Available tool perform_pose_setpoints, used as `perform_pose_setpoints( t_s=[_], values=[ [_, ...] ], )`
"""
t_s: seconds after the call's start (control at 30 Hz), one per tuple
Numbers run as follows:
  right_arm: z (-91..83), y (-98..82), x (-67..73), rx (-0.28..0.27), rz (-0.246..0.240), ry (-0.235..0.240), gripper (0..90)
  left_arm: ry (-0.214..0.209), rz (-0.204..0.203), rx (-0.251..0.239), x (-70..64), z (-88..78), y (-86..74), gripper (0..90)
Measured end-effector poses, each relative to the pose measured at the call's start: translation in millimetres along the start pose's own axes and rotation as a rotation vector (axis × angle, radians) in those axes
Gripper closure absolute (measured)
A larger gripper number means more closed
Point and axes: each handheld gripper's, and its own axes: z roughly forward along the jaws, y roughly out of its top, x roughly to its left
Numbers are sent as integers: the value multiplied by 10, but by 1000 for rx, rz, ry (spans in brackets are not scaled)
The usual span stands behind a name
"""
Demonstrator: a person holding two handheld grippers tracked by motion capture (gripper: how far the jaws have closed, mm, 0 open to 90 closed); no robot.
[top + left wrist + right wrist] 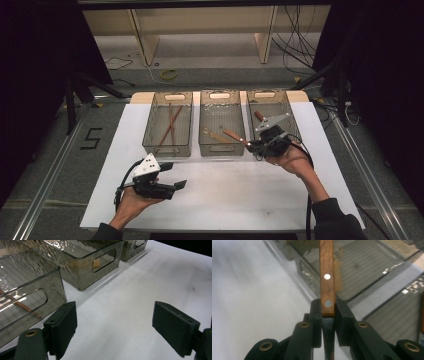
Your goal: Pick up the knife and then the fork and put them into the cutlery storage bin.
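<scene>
Gripping a wooden-handled utensil (pixel 327 277), the right gripper (pixel 251 144) has its jaws clamped on the end of the riveted handle; the handle pokes out over the near rim of the middle bin (pixel 219 148), above the bin's floor; the left gripper (pixel 174 175) hovers over the white table cover (pixel 240 195) near the front edge, jaws spread wide with nothing between them; the left bin (pixel 167 149) holds brown chopsticks (pixel 171 126); the right bin (pixel 265 93) sits just beside the middle one.

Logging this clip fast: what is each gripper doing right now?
Left gripper: open, nothing between its jaws, above the white table cover.
Right gripper: shut on the wooden-handled utensil, near the middle bin.
</scene>
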Motion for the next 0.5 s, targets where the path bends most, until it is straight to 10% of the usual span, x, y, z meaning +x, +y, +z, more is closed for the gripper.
perform_pose_setpoints(
  t_s=[0.5],
  values=[
    [-76,170,-412,-12,87,-87,784,47,-56,-42,78,-108,-91,185]
  ],
)
